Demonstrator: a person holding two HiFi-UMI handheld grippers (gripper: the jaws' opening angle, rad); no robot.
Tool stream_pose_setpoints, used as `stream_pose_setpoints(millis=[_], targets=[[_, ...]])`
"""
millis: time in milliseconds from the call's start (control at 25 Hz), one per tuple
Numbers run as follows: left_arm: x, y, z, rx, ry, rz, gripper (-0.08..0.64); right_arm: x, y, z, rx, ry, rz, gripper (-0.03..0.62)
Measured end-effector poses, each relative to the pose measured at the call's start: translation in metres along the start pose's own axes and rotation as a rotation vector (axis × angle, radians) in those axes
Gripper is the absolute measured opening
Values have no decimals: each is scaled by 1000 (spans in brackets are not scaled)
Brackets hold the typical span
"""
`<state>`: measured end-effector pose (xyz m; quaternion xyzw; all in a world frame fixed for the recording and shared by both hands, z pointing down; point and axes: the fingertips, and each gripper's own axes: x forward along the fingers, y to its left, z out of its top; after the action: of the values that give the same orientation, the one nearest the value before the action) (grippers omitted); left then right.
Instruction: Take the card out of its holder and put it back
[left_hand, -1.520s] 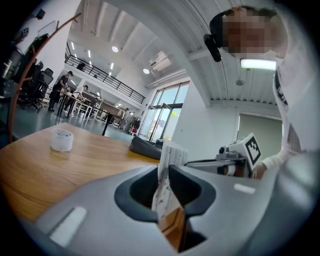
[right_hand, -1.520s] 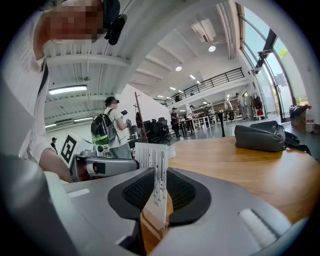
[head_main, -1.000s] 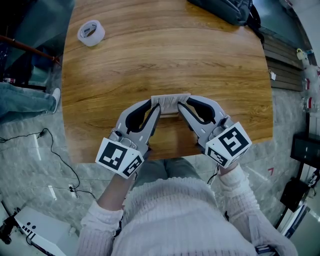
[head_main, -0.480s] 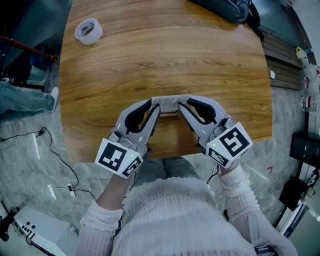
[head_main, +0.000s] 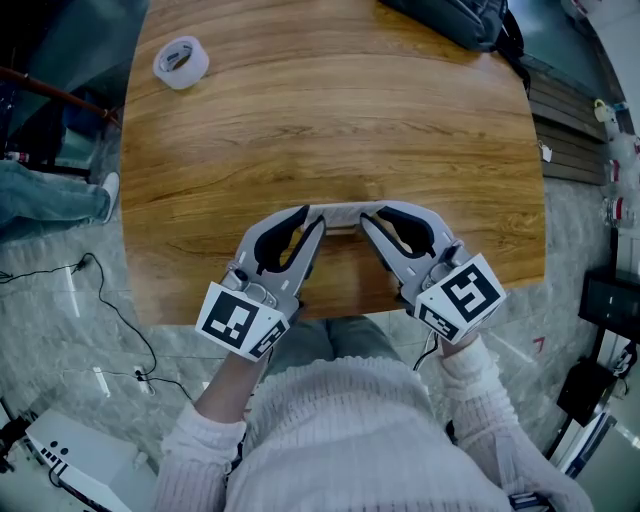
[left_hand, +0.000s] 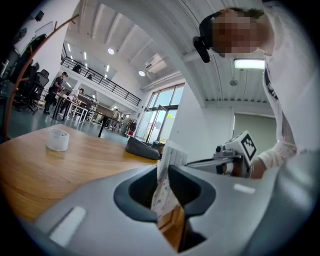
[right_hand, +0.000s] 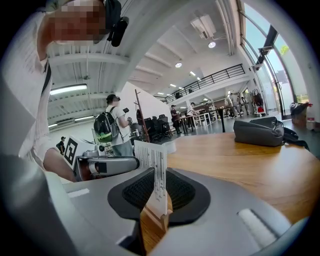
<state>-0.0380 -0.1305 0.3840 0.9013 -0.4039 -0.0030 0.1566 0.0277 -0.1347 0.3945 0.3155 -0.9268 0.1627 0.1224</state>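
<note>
Tipped flatter than a second ago, showing only a pale edge: card holder (head_main: 340, 213), held over the counter (head_main: 330, 110) near 6 o'clock. Pinched at its 9 o'clock end by the left hand-held gripper (head_main: 316, 218), at 3 o'clock by the right hand-held gripper (head_main: 366, 218). Card possibly inside, hard to tell.

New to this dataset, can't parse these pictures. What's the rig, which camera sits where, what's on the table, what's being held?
No robot: a person holds a two-jaw gripper in each hand. The top-down picture is from a camera on their head; the other two ride on the grippers, looking along the jaws. On the wooden table: a tape roll far left, a dark bag far right. The left gripper and right gripper each pinch one end of a white printed card.
</note>
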Motion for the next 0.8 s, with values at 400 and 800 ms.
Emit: stream_pose_setpoints(millis=[400, 800], targets=[[-2, -1, -4, 15, 18, -7, 69, -1, 4, -2, -24, 11, 10, 69], [-4, -4, -9, 42, 32, -11, 72, -3, 6, -7, -25, 24, 12, 69]])
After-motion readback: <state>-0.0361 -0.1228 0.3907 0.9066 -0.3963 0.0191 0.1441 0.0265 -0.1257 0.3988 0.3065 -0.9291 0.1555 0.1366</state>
